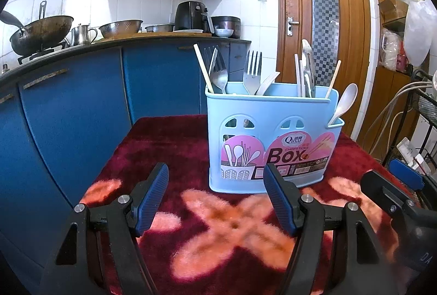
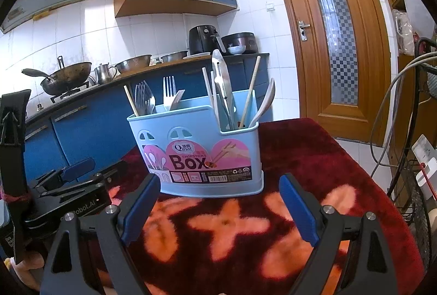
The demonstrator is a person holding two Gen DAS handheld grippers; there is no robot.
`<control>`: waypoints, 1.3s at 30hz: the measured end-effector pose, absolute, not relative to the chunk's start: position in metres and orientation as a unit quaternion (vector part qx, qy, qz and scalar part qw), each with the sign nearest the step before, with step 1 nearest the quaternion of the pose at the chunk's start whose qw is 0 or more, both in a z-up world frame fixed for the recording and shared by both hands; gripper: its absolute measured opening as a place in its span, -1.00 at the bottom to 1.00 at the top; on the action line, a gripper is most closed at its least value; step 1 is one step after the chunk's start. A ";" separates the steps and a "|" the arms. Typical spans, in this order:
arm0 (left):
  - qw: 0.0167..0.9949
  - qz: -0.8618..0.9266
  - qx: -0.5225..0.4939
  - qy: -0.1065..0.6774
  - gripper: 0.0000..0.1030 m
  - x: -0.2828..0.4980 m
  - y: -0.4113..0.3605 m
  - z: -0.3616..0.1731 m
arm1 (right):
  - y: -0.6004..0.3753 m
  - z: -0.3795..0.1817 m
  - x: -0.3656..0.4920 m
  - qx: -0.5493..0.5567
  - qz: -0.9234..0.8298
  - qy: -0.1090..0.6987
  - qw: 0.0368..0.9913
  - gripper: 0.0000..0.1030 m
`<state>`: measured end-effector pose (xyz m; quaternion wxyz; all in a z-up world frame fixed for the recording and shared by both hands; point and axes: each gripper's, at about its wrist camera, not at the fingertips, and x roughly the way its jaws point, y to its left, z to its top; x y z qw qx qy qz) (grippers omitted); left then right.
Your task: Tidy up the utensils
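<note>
Now | pale blue plastic utensil box [image 1: 273, 136] upright, frame centre, beyond both | left gripper [image 1: 215, 202] released, empty | right gripper [image 2: 218, 207] released, empty, seemingly nearer

Utensil box [image 1: 273, 142] stands on the cloth-covered table [image 1: 164, 147], at 12 o'clock ahead of both grippers, left gripper [image 1: 215, 202] and right gripper [image 2: 220, 210], neither touching it. Forks [image 1: 252, 72] sit in the box's 9 o'clock end; chopsticks [image 2: 251, 93], spoon [image 1: 345, 102] at its 3 o'clock end. Counter [image 1: 109, 45] behind at 10 o'clock, door [image 1: 322, 30] behind at 1 o'clock.
</note>
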<state>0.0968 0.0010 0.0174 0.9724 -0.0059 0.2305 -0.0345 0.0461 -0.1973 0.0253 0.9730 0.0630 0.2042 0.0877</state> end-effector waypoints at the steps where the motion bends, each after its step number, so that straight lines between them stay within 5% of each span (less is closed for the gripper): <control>1: 0.973 -0.034 -0.006 0.230 0.42 0.097 0.001 0.017 | -0.197 0.025 0.046 0.063 0.088 0.204 0.973 0.76; 39: 0.973 -0.039 -0.004 0.227 0.42 0.096 0.000 0.017 | -0.197 0.025 0.046 0.062 0.087 0.205 0.973 0.76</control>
